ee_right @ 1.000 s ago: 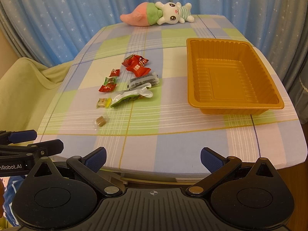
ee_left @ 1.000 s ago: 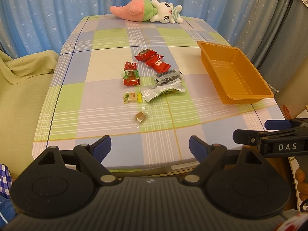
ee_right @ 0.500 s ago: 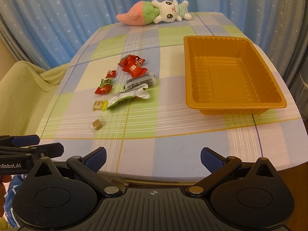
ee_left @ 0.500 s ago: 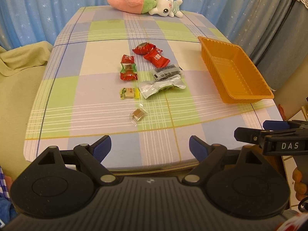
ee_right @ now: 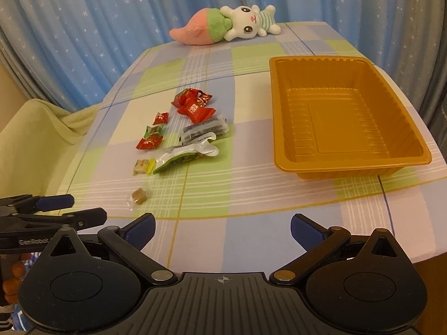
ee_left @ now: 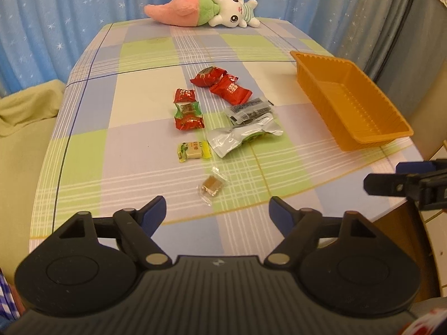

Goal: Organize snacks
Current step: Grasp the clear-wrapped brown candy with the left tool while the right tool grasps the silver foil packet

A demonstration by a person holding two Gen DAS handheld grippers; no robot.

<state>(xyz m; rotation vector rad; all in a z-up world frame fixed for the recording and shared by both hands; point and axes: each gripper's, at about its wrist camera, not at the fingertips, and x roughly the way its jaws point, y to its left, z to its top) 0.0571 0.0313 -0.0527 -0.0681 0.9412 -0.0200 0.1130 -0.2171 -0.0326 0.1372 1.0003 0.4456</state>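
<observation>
Several wrapped snacks lie mid-table: two red packets [ee_left: 222,83], a dark packet [ee_left: 248,110], a silver pouch [ee_left: 243,136], small red and green sweets [ee_left: 187,111], a yellow-green candy [ee_left: 192,150] and a brown candy in clear wrap [ee_left: 212,189]. The empty orange tray [ee_right: 340,128] stands to their right. My left gripper [ee_left: 218,209] hovers over the table's near edge, just short of the brown candy. Its jaws are closing with nothing between them. My right gripper [ee_right: 222,223] stays open and empty near the front edge, left of the tray's near corner.
A pink-and-white plush toy [ee_left: 204,9] lies at the table's far end, in front of a blue starred curtain [ee_left: 56,14]. A yellow-green cloth [ee_left: 25,128] covers something left of the table. The checked tablecloth [ee_right: 251,195] is bare between snacks and tray.
Both grippers have come forward and lower toward the table, so the snacks look nearer. The left gripper's fingers stand a little closer together than before.
</observation>
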